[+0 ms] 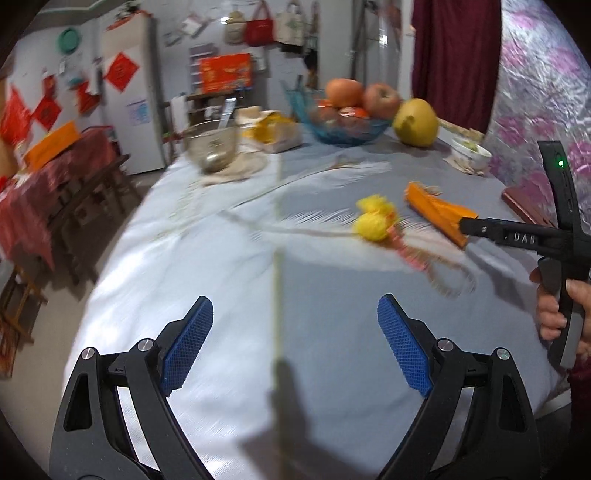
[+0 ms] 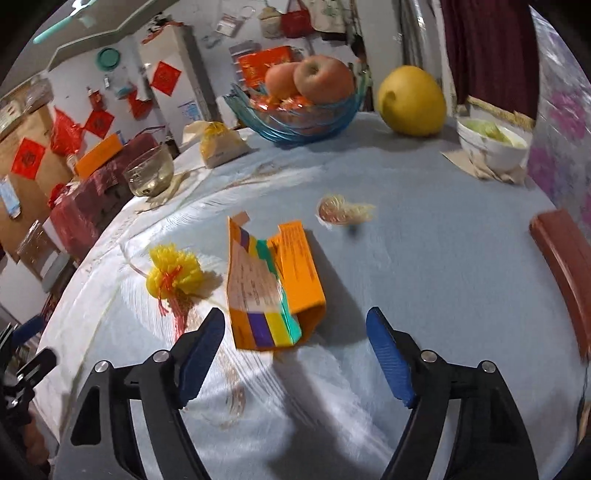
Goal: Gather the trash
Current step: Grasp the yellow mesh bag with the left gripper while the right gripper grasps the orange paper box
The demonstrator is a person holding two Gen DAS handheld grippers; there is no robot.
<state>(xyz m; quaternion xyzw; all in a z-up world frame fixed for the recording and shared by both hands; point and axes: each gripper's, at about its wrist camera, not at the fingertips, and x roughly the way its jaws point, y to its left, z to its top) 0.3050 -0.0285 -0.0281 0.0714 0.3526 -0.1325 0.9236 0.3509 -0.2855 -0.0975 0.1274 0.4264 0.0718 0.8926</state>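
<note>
Apparently untouched, orange carton (image 2: 273,284) lies just ahead between right jaws.

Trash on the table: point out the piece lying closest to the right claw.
The torn orange box: it lies just ahead of the open right claw. The yellow pom-pom tassel sits off to its left, and the small crumpled wrapper lies farther back.

1. My table (image 1: 207,266) wears a pale grey-blue cloth.
2. Beyond its far left corner stands a white fridge (image 1: 136,110) with red paper squares.
3. Bags (image 1: 260,27) hang on the white back wall.
4. A dark red curtain (image 1: 456,55) hangs behind the far right corner.
5. A side table (image 1: 44,192) under red cloth stands left.
</note>
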